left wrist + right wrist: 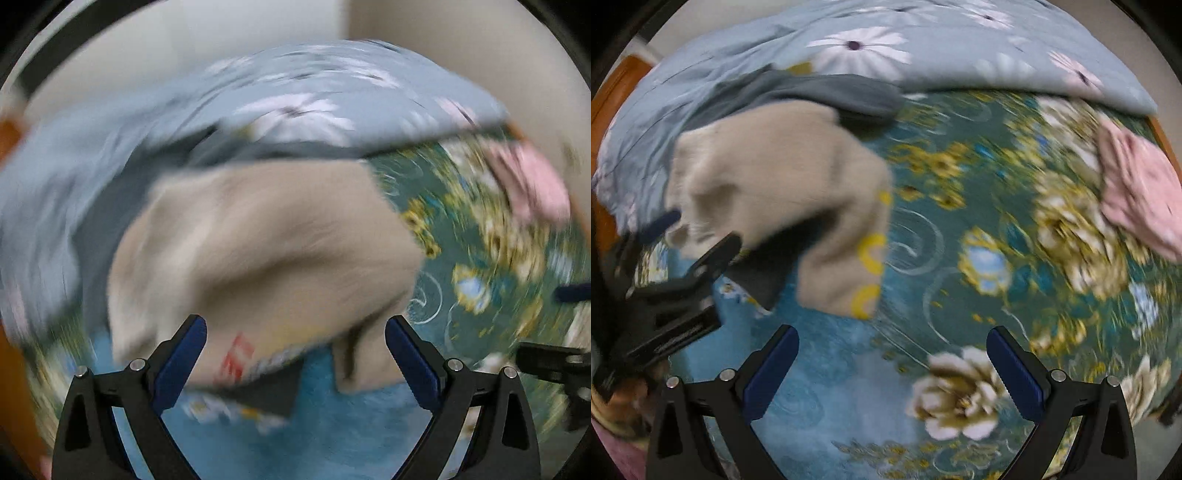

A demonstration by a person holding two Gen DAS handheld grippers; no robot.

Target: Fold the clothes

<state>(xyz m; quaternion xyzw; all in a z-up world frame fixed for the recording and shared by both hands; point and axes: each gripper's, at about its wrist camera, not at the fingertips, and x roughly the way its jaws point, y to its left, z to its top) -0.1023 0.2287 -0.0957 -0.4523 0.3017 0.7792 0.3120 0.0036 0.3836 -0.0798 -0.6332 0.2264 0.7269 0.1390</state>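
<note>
Teal bedsheet (960,229) w/ gold, blue and cream flowers fills centre and lower right of the right wrist view; in the left wrist view it shows at right and bottom, blurred. Pale blue quilt (923,48) w/ white daisies runs across the top of both views, its edge lying over the sheet. Orange-brown wood edge (613,92) at upper left. Off-white wall (184,33) along top of the left wrist view.

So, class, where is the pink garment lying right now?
The pink garment lies far right on the floral bedspread, just below the pale blue daisy quilt.
</note>
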